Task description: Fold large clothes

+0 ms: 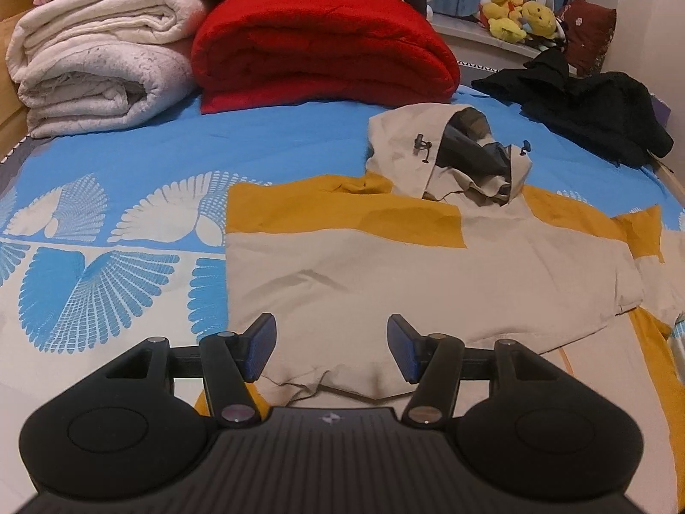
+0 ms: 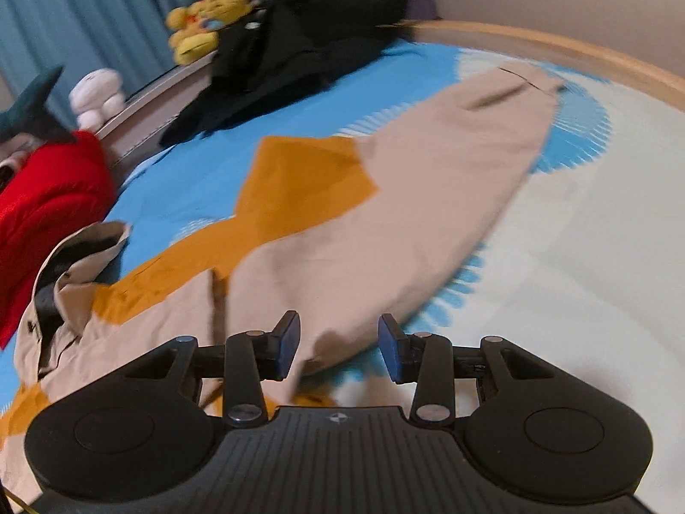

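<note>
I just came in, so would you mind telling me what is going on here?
A person with a gripper in each hand is folding a beige and mustard hooded jacket on a bed. The left gripper and right gripper hang open above it, holding nothing. One sleeve lies stretched out.

The right gripper hovers with jaws apart over the beige-and-mustard jacket; its sleeve lies stretched across the blue-patterned bedsheet; a black garment sits beyond.

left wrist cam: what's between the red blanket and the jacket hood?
Only bare blue bedsheet between the folded red blanket and the beige jacket hood; it shows in the left wrist view.
</note>
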Available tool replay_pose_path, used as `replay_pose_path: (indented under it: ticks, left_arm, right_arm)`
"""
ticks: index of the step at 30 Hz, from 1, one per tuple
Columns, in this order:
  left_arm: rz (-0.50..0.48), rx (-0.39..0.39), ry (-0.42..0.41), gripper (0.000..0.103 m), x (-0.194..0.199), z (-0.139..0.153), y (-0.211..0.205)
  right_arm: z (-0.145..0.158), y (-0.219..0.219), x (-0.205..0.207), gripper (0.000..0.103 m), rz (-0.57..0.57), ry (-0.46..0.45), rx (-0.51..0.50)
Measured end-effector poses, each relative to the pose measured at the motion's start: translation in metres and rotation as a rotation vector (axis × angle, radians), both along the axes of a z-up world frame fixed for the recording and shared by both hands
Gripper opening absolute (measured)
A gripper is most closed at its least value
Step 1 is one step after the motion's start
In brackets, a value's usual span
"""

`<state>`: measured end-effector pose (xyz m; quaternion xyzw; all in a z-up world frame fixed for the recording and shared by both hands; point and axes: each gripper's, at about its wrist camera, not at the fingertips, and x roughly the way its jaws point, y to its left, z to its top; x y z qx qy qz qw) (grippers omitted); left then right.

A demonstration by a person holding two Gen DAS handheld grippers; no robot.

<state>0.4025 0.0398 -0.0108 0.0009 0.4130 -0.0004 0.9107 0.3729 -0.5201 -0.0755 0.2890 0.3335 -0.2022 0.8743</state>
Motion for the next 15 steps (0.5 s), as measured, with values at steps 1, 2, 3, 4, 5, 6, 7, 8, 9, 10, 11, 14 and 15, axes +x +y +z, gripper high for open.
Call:
replay_pose_path:
  ticks: [1,2,3,4,5,6,7,8,9,10,11,14,15]
  left_arm:
    - [-0.003,0.000,0.002,0.063,0.000,-0.001,-0.002]
    - [-0.005,0.002,0.006,0.063,0.000,-0.002,-0.003]
    - [-0.008,0.005,0.006,0.063,0.000,-0.003,-0.005]
    - [-0.011,0.007,0.004,0.063,0.000,-0.002,-0.006]
    - [-0.016,0.012,0.001,0.063,-0.001,-0.002,-0.008]
    - [-0.020,0.019,-0.003,0.063,-0.001,-0.002,-0.010]
    - [-0.023,0.025,-0.005,0.063,-0.002,-0.002,-0.011]
    - [-0.024,0.031,-0.007,0.063,-0.002,-0.003,-0.014]
    - [-0.026,0.033,-0.008,0.063,-0.001,-0.003,-0.016]
    - [-0.026,0.034,-0.008,0.063,-0.001,-0.003,-0.017]
    - [-0.026,0.032,-0.009,0.063,-0.001,-0.003,-0.018]
    - [-0.032,0.025,-0.016,0.063,-0.001,-0.002,-0.020]
    - [-0.034,0.027,-0.015,0.063,-0.001,-0.002,-0.020]
  right_arm:
    - [0.000,-0.008,-0.005,0.042,-0.014,-0.007,0.007]
    - [-0.002,-0.013,-0.007,0.042,-0.027,-0.013,0.013]
    - [-0.004,-0.019,-0.008,0.042,-0.036,-0.018,0.018]
    - [-0.005,-0.022,-0.012,0.042,-0.043,-0.023,0.020]
    - [-0.005,-0.029,-0.017,0.042,-0.050,-0.031,0.021]
    - [-0.005,-0.037,-0.021,0.042,-0.059,-0.042,0.022]
    - [-0.006,-0.045,-0.025,0.042,-0.070,-0.054,0.023]
    - [-0.006,-0.052,-0.028,0.042,-0.083,-0.060,0.027]
    - [-0.008,-0.060,-0.032,0.042,-0.098,-0.064,0.036]
    - [-0.011,-0.068,-0.034,0.043,-0.112,-0.067,0.044]
    - [-0.016,-0.080,-0.038,0.045,-0.137,-0.063,0.056]
    - [-0.036,-0.109,-0.045,0.052,-0.221,-0.025,0.125]
    - [-0.043,-0.118,-0.047,0.053,-0.240,-0.019,0.151]
